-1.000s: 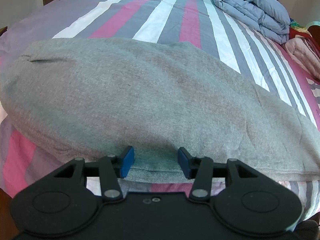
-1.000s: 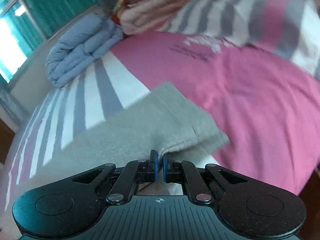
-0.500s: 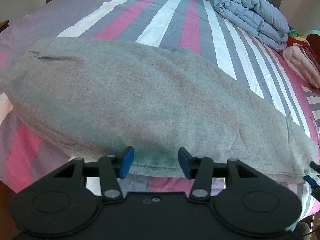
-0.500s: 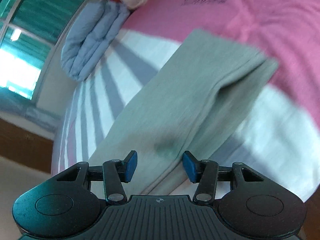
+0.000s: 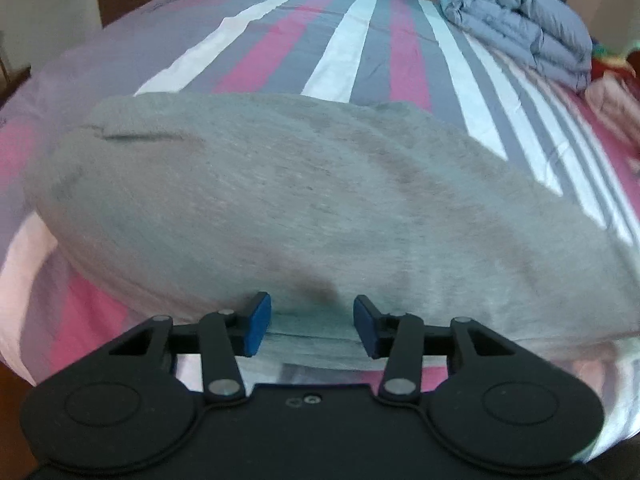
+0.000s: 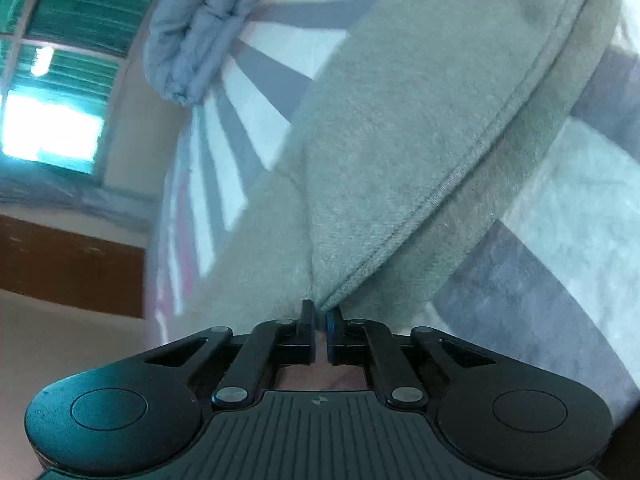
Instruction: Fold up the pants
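Grey pants lie flat across the striped bed, folded lengthwise. My left gripper is open, its blue pads either side of the near edge of the pants, just above the cloth. In the right wrist view my right gripper is shut on the hemmed edge of the grey pants and lifts a fold of cloth off the bed.
A folded blue-grey quilt lies at the far right of the bed; it also shows in the right wrist view. Pink and red bedding is beside it. A window and wooden wall panel are at left.
My right gripper, open half a second ago, has moved along the pants' edge and shut on it. My left gripper stayed open and shifted slightly along the near edge.
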Demonstrator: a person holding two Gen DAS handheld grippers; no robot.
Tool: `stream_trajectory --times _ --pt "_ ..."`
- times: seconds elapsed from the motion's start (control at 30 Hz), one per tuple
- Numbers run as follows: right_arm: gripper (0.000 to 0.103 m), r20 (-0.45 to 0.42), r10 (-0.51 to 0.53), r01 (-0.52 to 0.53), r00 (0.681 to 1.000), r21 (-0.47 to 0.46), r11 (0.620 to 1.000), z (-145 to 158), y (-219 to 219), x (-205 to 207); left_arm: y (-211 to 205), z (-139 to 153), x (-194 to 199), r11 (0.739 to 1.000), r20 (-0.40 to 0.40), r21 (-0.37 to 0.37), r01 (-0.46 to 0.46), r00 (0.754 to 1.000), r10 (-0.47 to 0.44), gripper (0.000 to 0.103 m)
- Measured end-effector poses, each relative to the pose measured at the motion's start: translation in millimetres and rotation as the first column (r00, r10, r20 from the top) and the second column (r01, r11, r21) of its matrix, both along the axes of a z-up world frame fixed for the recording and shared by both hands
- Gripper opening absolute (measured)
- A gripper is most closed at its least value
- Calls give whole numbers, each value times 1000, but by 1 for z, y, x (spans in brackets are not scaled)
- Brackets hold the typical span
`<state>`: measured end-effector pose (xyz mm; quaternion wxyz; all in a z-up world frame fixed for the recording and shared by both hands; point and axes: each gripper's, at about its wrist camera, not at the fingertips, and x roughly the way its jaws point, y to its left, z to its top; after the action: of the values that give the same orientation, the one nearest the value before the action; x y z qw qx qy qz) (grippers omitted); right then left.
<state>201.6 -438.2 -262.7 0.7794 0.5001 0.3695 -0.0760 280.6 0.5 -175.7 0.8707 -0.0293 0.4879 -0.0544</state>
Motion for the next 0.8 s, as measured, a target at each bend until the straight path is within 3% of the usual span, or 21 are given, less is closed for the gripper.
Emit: stream_trajectory --times 0.07,0.17,0.23,0.33,0.43,0.6,0.73,0.8 --pt "4 -2 27 -27 1000 -124 992 14 -4 -7 5 -1 2 1000 -1 -6 -4 1000 4 36" --pt "2 -140 43 -63 989 -141 988 -1 -9 -9 10 0 3 1000 -1 -11 -20 1000 20 36" --pt "0 -184 57 -86 981 -155 984 -8 -10 -12 11 2 2 1000 1 -19 -17 1000 17 36" --pt "0 -156 41 -63 987 -140 988 -1 -15 -16 13 7 -2 999 6 -43 -26 1000 26 38" --pt "0 -90 47 -50 995 -29 998 6 -19 -15 13 12 -5 998 6 -60 -33 999 33 40" --pt "0 -93 123 -126 988 -29 992 10 5 7 12 14 -10 995 0 -94 -45 999 45 42" --pt "0 -150 100 -120 984 -129 984 10 3 11 7 15 -14 994 0 -107 -36 999 36 43" --pt "0 -156 67 -85 985 -116 990 8 -7 4 0 13 -12 994 3 -109 -21 1000 22 43"
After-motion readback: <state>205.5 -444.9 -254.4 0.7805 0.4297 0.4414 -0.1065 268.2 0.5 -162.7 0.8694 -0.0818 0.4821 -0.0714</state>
